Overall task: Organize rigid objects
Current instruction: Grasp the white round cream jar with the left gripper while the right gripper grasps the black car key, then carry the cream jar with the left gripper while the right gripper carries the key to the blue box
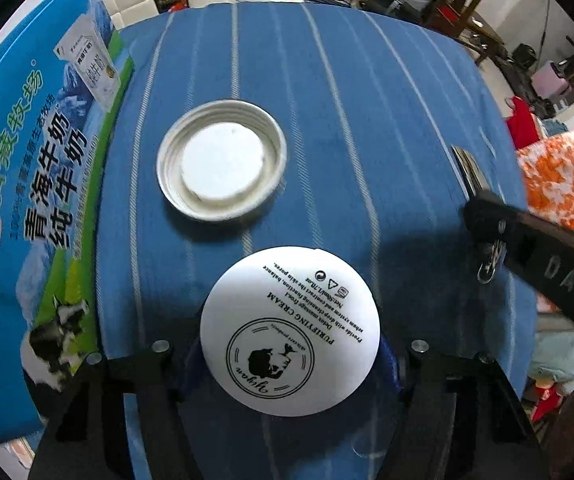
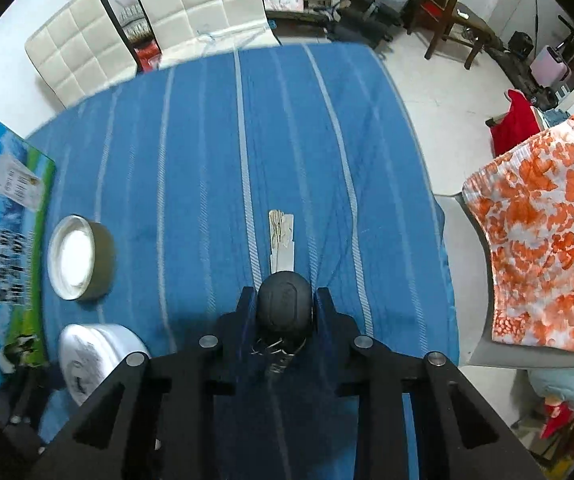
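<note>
- Where the left wrist view looks down, the left gripper [image 1: 290, 354] has its jaws spread wide around one white cream jar [image 1: 290, 330], bottom face up; the blue finger pads sit at its sides, though actual contact is hard to judge.
- The jar's label reads "PURIFYING CREAM", with a round logo lettered "yiyan" and smaller print about cleansing the skin pores.
- Beyond the jar, apart from it, one white lid [image 1: 221, 160] lies inside-up on the blue striped cloth [image 1: 367, 100].
- One blue milk carton box [image 1: 27, 200] with Chinese lettering and a cow picture lies along the cloth's left edge.
- At right, the right gripper [image 1: 483, 216], marked "DAS", carries a key [image 1: 469, 168].
- In the right wrist view, the right gripper [image 2: 285, 304] is closed narrowly on the black head of the key [image 2: 283, 240], its one metal blade pointing forward over the cloth [image 2: 207, 140]; a key ring hangs behind the head.
- At left sit the lid [image 2: 75, 258], the jar [image 2: 99, 356] and the box [image 2: 3, 240].
</note>
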Motion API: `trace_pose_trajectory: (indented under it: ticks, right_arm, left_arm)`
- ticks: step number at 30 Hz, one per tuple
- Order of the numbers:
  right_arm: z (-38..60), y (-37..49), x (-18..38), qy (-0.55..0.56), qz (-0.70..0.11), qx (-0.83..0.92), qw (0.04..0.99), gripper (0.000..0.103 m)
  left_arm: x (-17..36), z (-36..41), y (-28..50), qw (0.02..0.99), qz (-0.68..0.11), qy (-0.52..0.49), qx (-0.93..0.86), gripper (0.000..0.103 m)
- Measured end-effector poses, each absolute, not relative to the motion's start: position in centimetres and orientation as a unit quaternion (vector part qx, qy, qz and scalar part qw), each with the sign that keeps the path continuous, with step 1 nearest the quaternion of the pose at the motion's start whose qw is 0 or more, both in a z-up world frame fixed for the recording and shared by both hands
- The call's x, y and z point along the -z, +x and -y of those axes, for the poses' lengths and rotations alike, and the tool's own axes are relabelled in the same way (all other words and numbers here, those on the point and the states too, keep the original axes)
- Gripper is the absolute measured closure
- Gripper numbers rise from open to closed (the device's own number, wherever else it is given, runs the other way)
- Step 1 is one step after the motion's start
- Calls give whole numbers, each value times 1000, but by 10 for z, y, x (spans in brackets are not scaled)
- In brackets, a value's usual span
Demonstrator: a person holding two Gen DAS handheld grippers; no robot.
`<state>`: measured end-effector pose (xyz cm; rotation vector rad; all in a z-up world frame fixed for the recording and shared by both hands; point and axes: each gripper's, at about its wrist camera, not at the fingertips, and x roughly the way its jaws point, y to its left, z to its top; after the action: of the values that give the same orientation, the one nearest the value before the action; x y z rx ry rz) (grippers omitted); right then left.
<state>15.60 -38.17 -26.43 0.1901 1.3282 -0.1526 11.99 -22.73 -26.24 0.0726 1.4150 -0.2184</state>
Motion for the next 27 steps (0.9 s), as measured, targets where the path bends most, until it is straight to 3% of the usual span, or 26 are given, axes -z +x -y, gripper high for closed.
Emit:
trace_pose_trajectory:
  ticks: [16, 27]
  right_arm:
    - [385, 93, 211, 138, -602, 68, 784, 73]
    - [352, 60, 94, 143, -535, 60, 830, 73]
  left_arm:
    - [223, 212, 100, 768, -621, 48, 150, 38]
    - [125, 175, 100, 795, -573, 10, 201, 38]
